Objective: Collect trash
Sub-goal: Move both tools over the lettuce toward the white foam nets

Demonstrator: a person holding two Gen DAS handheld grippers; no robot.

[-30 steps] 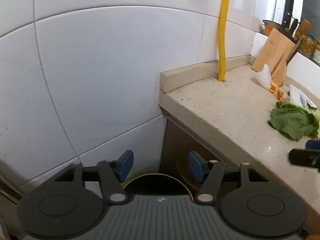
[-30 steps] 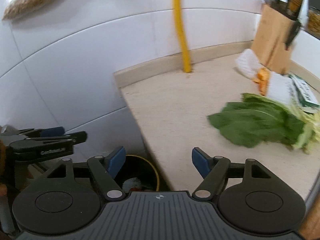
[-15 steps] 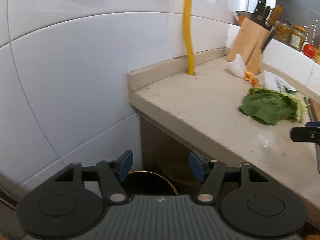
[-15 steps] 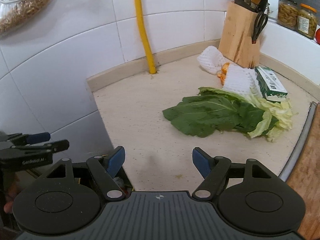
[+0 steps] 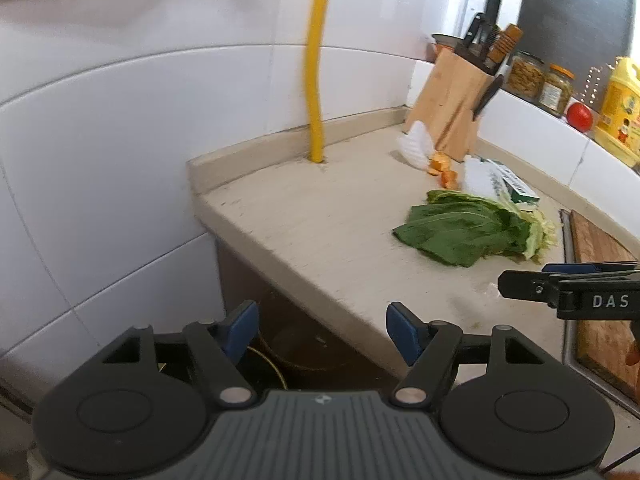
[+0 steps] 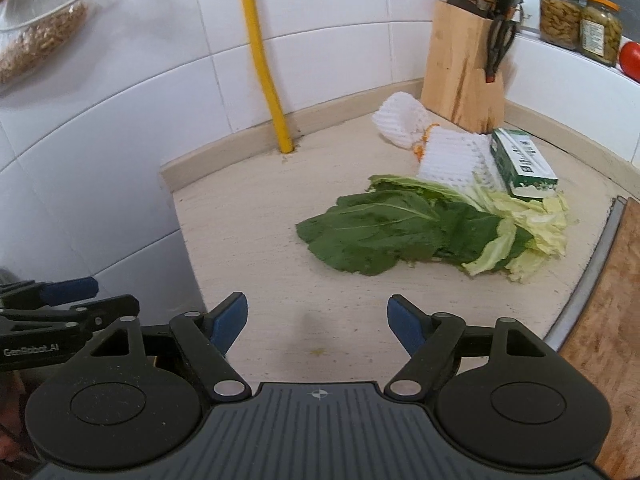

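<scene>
Green leafy vegetable scraps lie on the beige counter. Behind them sit two white foam fruit nets, bits of orange peel and a green-and-white carton. My left gripper hovers off the counter's left corner, above a yellow-rimmed bin that is mostly hidden. Its jaws are opening, with nothing between them. My right gripper stands open and empty over the counter's near part, short of the leaves. Each gripper shows at the edge of the other's view.
A knife block stands in the back corner beside a yellow pipe. Jars, a tomato and a yellow bottle line the ledge. A wooden board lies to the right. White tiled wall lies to the left.
Both views have swung right, from the tiled wall and bin toward the counter and the leaves. The bin has slipped mostly out of sight. The left jaws have widened.
</scene>
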